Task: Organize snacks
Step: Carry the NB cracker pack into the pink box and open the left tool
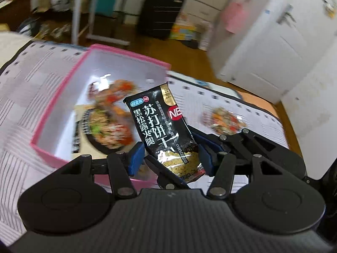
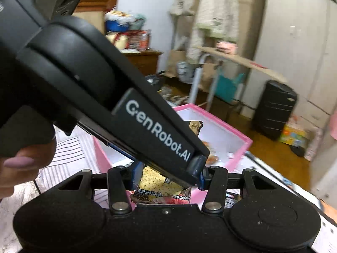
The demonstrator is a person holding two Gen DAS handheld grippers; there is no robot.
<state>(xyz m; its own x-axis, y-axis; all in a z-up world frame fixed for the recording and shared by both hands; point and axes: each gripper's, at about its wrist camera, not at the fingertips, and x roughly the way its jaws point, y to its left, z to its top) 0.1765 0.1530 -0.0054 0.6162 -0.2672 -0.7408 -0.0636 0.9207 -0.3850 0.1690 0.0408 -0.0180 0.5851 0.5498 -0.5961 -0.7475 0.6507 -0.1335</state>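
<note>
My left gripper (image 1: 170, 158) is shut on a black soda cracker packet (image 1: 166, 130), holding it tilted above the near rim of a pink box (image 1: 50, 105). Inside the box lie blurred snack packets (image 1: 109, 124). Another colourful snack packet (image 1: 223, 120) lies on the striped cloth to the right of the box. In the right wrist view the left gripper's black body (image 2: 105, 97) crosses in front, and the cracker packet (image 2: 158, 183) shows between my right gripper's blue pads (image 2: 134, 175). My right gripper (image 2: 168, 176) stands partly apart, and its contact with the packet is hidden. The pink box (image 2: 244, 145) lies beyond.
The box sits on a striped bedspread (image 1: 25, 88). Beyond are a wooden floor, a black suitcase (image 1: 160, 10), a white wardrobe and door (image 1: 273, 42), a folding table (image 2: 227, 57) and clutter.
</note>
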